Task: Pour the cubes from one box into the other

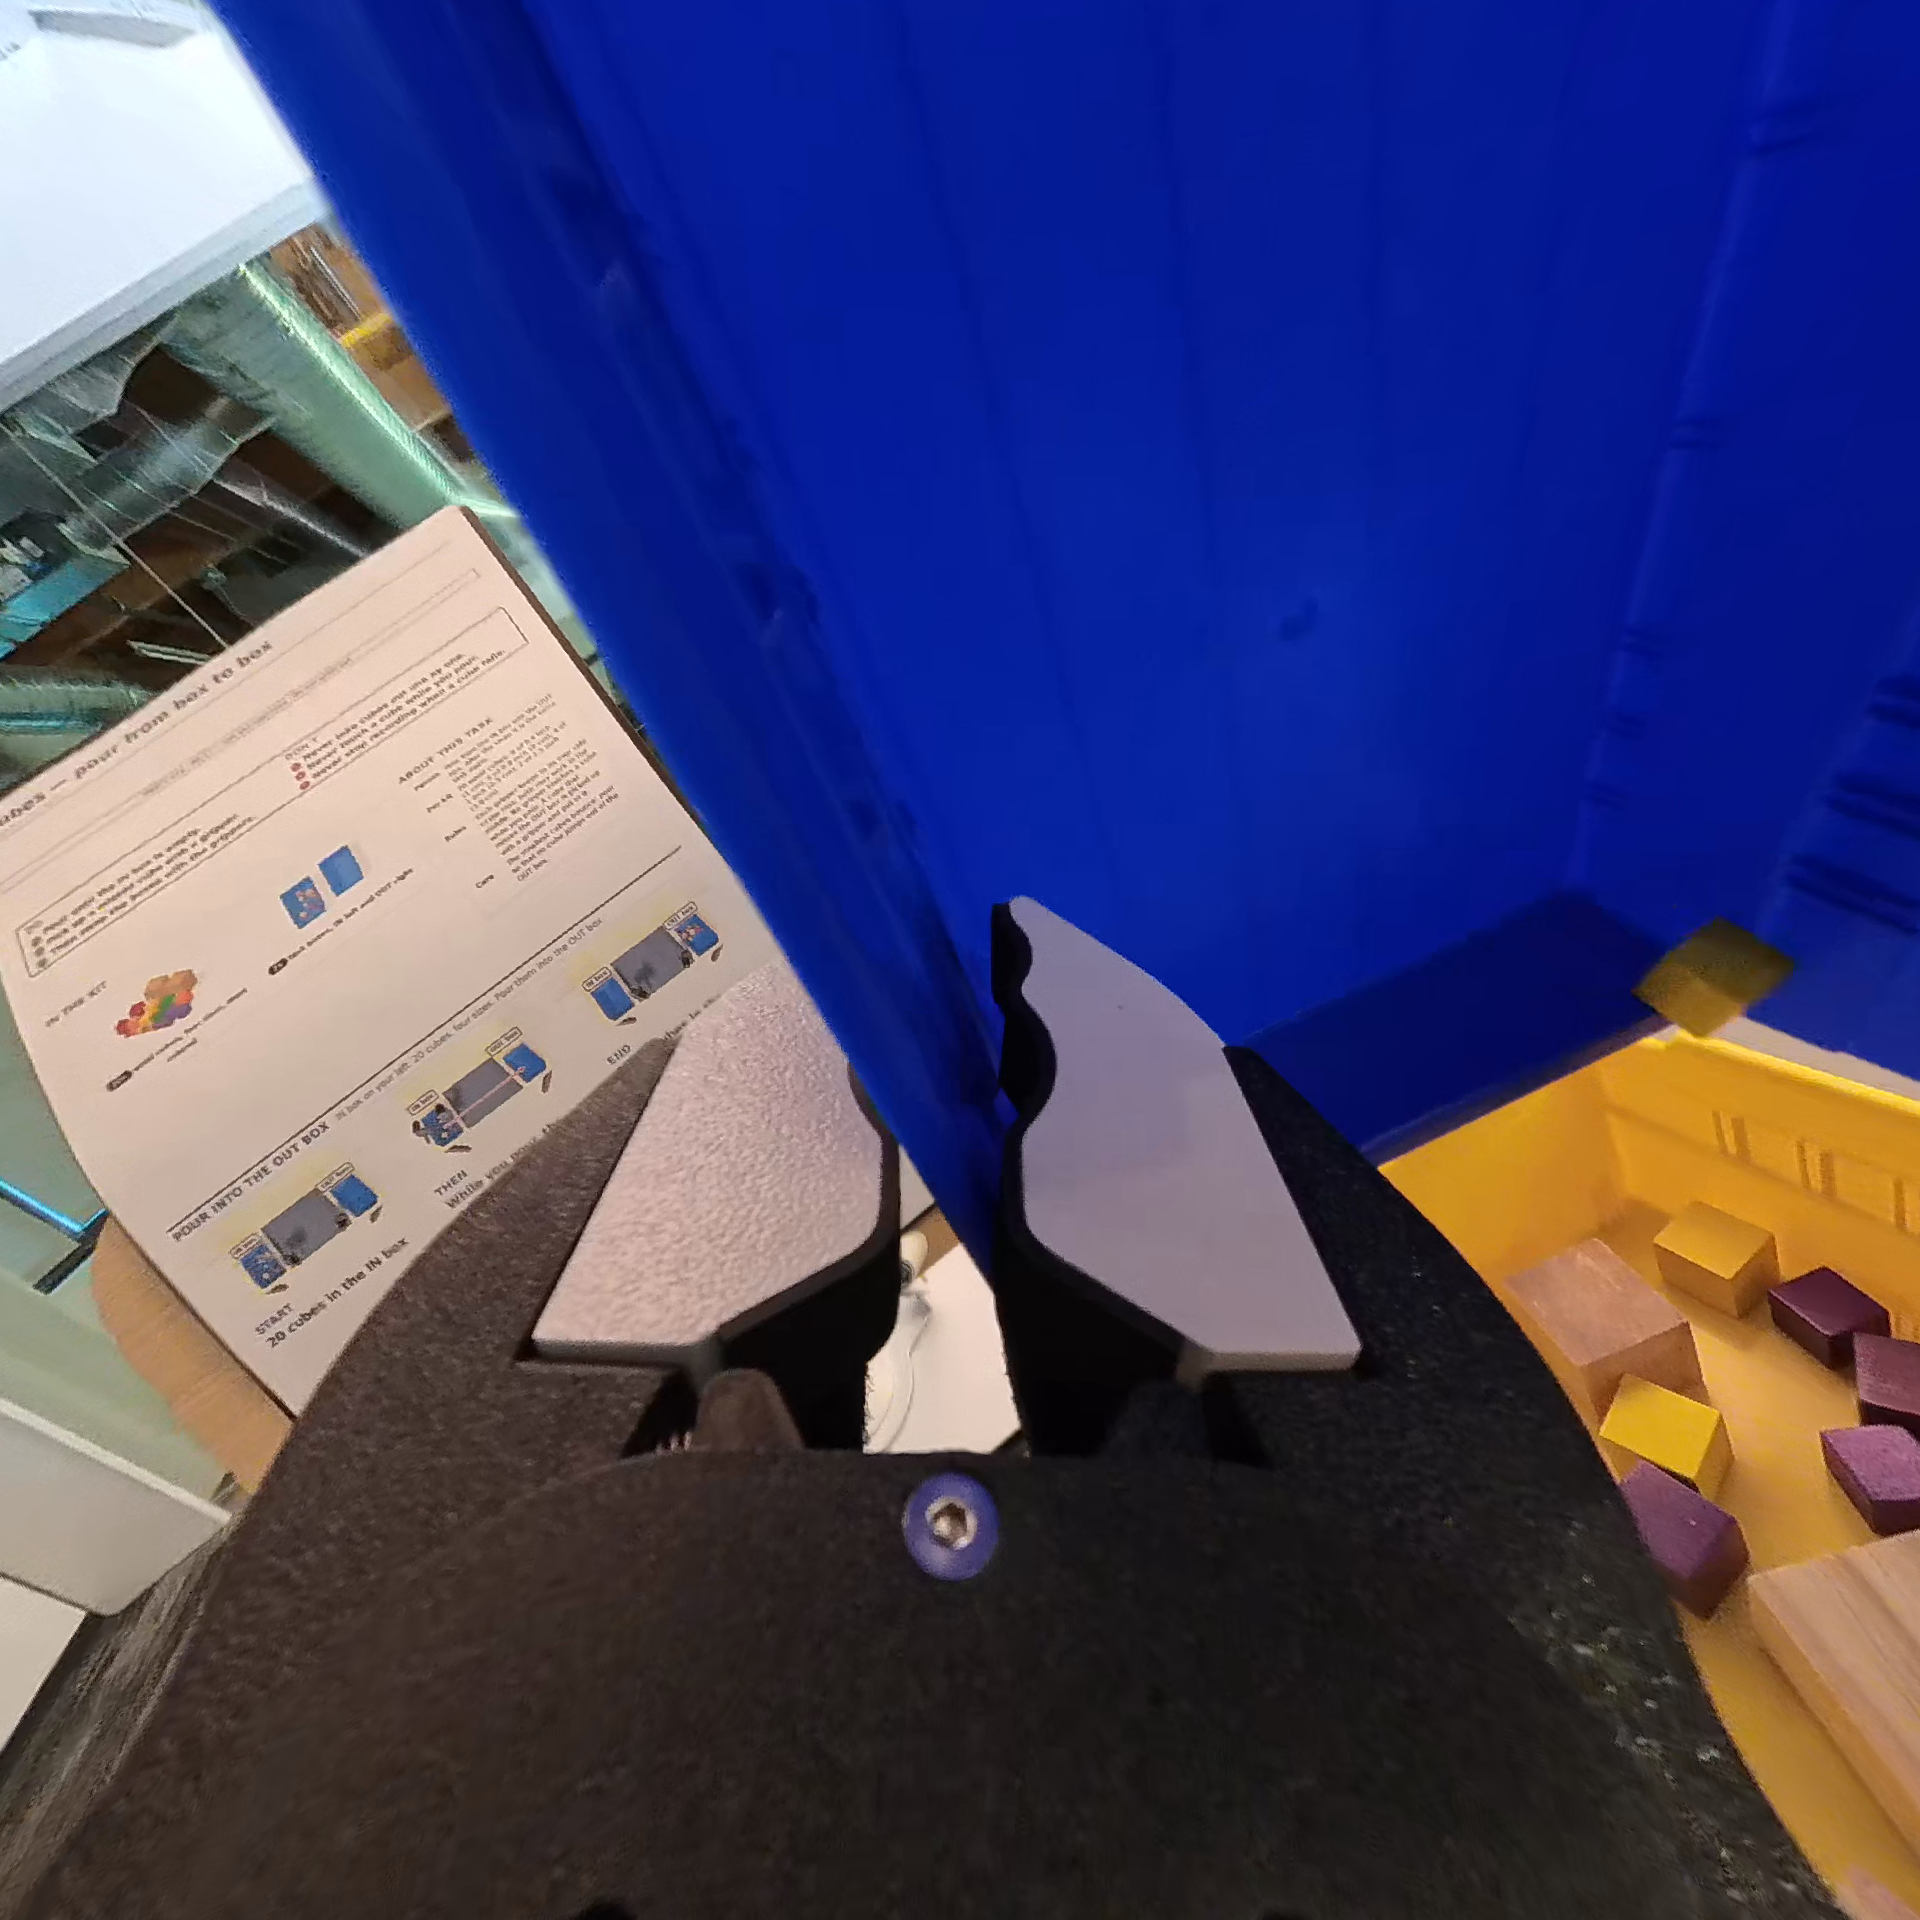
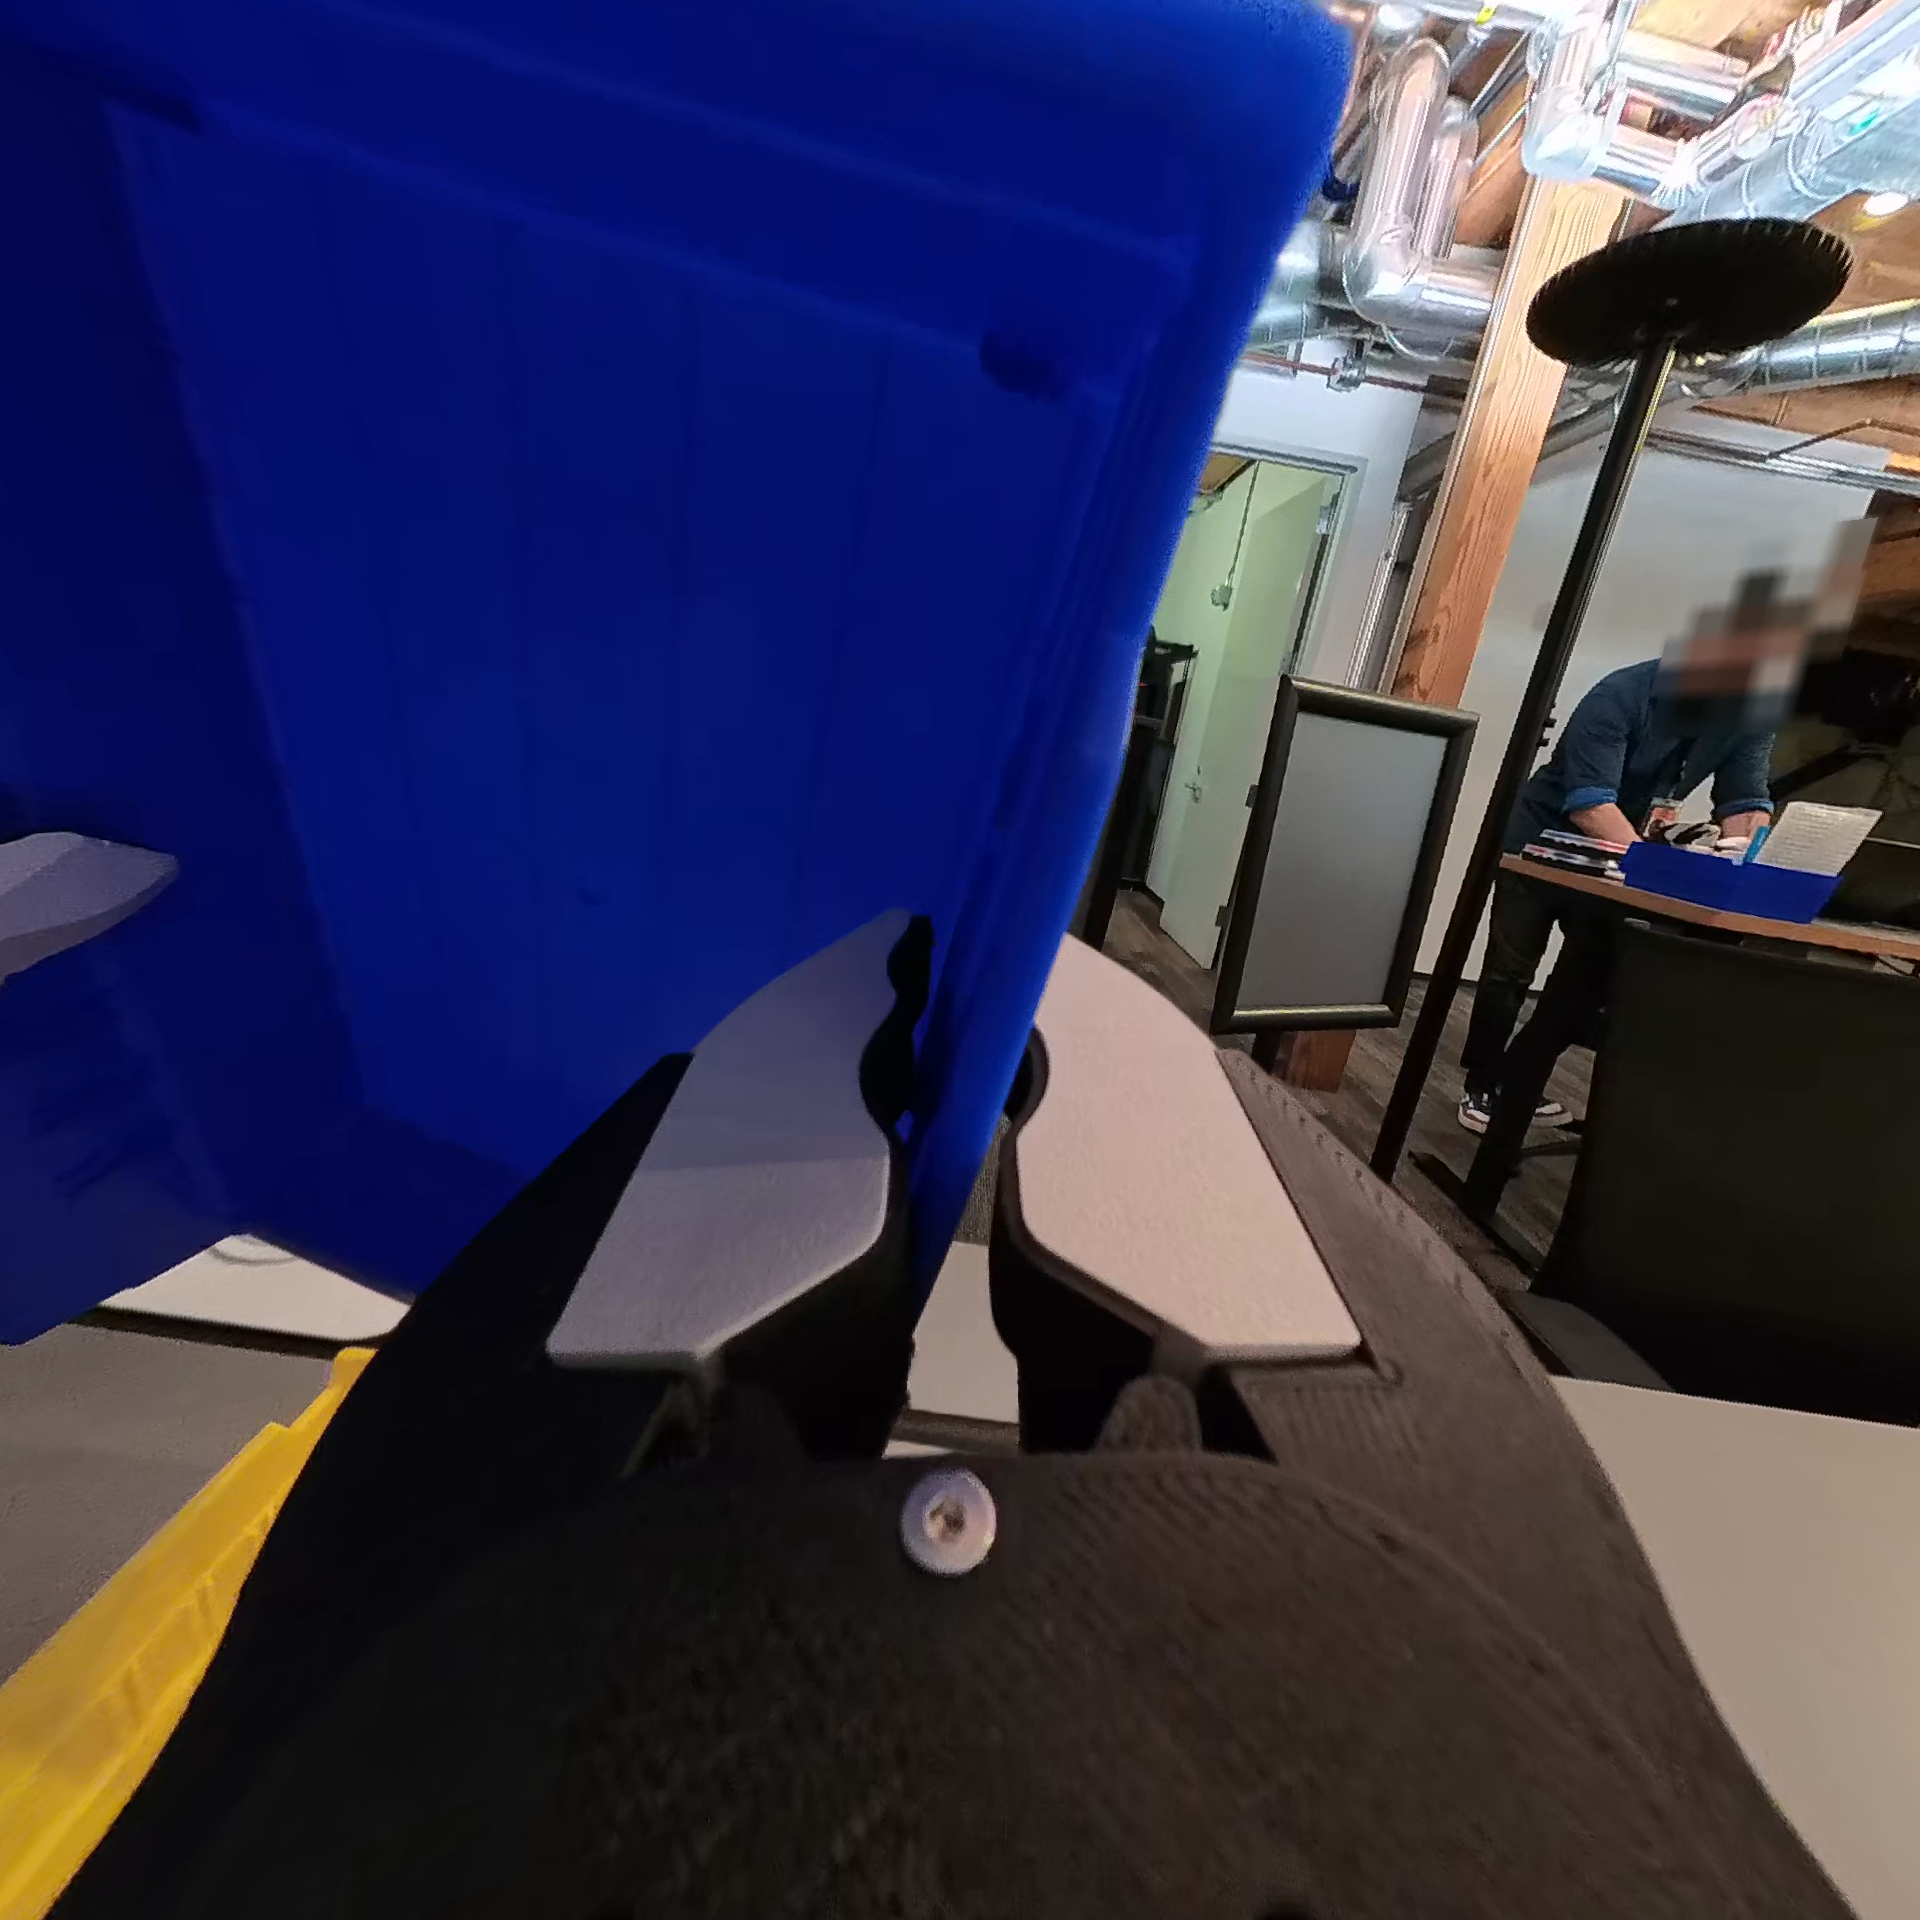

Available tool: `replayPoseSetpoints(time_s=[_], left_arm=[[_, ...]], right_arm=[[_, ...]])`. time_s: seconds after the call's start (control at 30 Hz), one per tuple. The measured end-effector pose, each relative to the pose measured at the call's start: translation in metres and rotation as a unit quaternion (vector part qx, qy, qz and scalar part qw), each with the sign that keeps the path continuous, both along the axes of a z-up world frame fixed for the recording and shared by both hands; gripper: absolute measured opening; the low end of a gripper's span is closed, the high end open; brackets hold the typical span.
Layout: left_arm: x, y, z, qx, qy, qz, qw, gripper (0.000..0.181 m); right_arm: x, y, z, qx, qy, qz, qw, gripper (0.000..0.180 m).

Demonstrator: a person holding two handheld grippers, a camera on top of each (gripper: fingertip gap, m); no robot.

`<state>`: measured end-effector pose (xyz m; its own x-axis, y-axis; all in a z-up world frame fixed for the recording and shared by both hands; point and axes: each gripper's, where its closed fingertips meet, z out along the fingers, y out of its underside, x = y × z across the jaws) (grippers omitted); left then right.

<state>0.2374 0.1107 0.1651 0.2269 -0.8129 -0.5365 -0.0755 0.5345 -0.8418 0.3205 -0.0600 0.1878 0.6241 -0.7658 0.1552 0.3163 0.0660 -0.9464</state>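
Left tool (image 1: 935,1091) and right tool (image 2: 961,1049) each pinch a wall of the tilted blue box (image 1: 1195,468); cubes (image 1: 1704,1340) lie in the yellow box (image 1: 1475,1205) at 4 o'clock.

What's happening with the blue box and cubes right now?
Both tongs, left and right, clamp blue box walls. Box tipped over yellow box; yellow cube dropping. Nothing blocking.

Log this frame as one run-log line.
phase: pouring | left hand-held gripper: shut on blue box wall | right hand-held gripper: shut on opposite wall | blue box: tipped over yellow box | cubes: in yellow box
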Motion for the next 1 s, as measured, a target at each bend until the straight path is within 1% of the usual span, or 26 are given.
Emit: replayPoseSetpoints(time_s=[0.23, 0.37, 0.5, 0.53, 0.6, 0.67, 0.73, 0.77, 0.8, 0.87, 0.9, 0.93, 0.97, 1.0], left_arm=[[-0.005, -0.002, 0.001, 0.002, 0.0, -0.001, 1.0, 0.016], [-0.01, -0.01, -0.001, 0.001, 0.016, -0.007, 1.0, 0.021], [-0.014, -0.023, -0.005, 0.005, 0.062, -0.004, 0.998, 0.031], [-0.014, -0.025, -0.008, 0.003, 0.082, -0.001, 0.997, 0.034], [-0.012, -0.029, -0.015, -0.02, 0.134, -0.012, 0.991, 0.043], [-0.01, -0.042, -0.022, -0.075, 0.182, -0.056, 0.979, 0.053], [-0.015, -0.052, -0.022, -0.123, 0.196, -0.089, 0.969, 0.061], [-0.019, -0.054, -0.021, -0.13, 0.19, -0.096, 0.968, 0.075], [-0.022, -0.057, -0.023, -0.14, 0.187, -0.108, 0.966, 0.094], [-0.032, -0.064, -0.044, -0.181, 0.217, -0.137, 0.949, 0.078], [-0.037, -0.059, -0.061, -0.191, 0.241, -0.131, 0.942, 0.052], [-0.039, -0.053, -0.078, -0.199, 0.266, -0.124, 0.935, 0.058], [-0.041, -0.044, -0.094, -0.215, 0.292, -0.113, 0.925, 0.06], [-0.042, -0.034, -0.109, -0.238, 0.309, -0.102, 0.915, 0.052]], right_arm=[[-0.003, 0.001, 0.002, 0.002, -0.001, 0.006, 1.0, 0.01], [-0.003, -0.003, 0.003, 0.019, 0.032, 0.019, 0.999, 0.008], [-0.008, -0.013, 0.013, 0.054, 0.071, 0.025, 0.996, 0.006], [-0.007, -0.014, 0.016, 0.048, 0.079, 0.021, 0.995, 0.006], [0.003, -0.009, 0.021, 0.004, 0.106, 0.02, 0.994, 0.006], [0.017, -0.004, 0.03, -0.045, 0.148, 0.03, 0.987, 0.006], [0.034, -0.004, 0.036, -0.103, 0.19, 0.028, 0.976, 0.006], [0.042, -0.008, 0.037, -0.132, 0.21, 0.023, 0.969, 0.006], [0.05, -0.012, 0.034, -0.161, 0.235, 0.022, 0.958, 0.007], [0.065, -0.025, 0.021, -0.231, 0.272, -0.003, 0.934, 0.007], [0.072, -0.033, 0.015, -0.259, 0.284, -0.019, 0.923, 0.007], [0.079, -0.043, 0.01, -0.285, 0.299, -0.034, 0.91, 0.007], [0.087, -0.055, 0.005, -0.313, 0.301, -0.058, 0.899, 0.007], [0.093, -0.069, 0.002, -0.336, 0.302, -0.085, 0.888, 0.007]])
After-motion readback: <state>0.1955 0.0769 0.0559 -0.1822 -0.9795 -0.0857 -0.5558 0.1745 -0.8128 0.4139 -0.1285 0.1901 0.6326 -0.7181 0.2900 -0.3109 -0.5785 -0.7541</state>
